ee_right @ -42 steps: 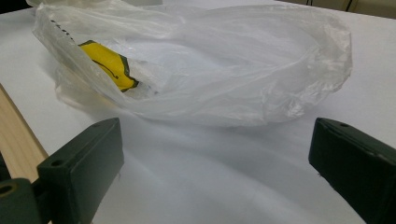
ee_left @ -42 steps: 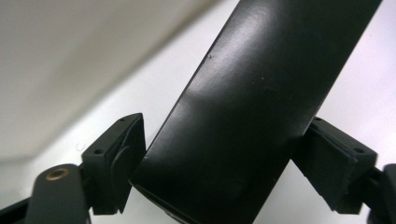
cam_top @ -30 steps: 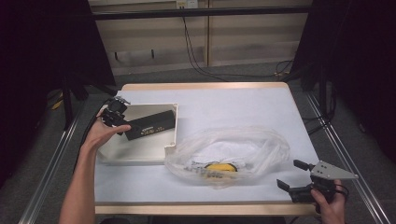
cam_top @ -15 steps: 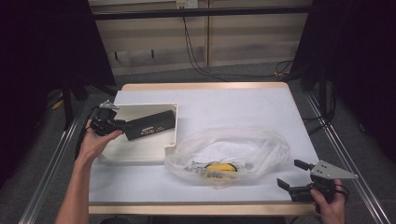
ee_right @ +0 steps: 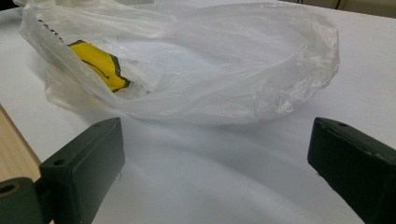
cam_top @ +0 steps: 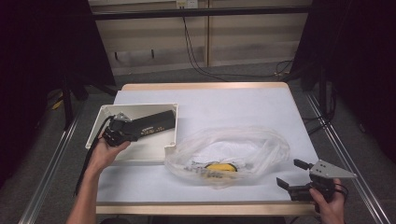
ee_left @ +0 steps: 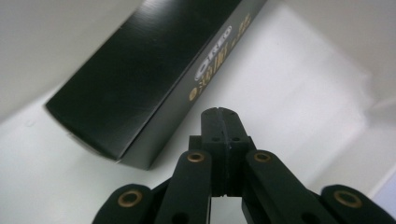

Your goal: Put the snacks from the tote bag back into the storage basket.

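Black, long flat cardboard box (cam_top: pixel 150 125) lies slanted inside the white open plastic tray (cam_top: pixel 138 111). Looks light, stiff, glossy, so prob. slippery; best taken across its narrow sides near one end. Left gripper (ee_left: pixel 219 112), jaws just closed together w/ nothing between, sits beside the box's near end. Right gripper (cam_top: pixel 293 173) jaws apart, well right of the tray.

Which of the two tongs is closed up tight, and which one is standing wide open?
The left tongs, over the white tray beside the black box, are shut with nothing between them. The right tongs, near the plastic bag, stand wide open.
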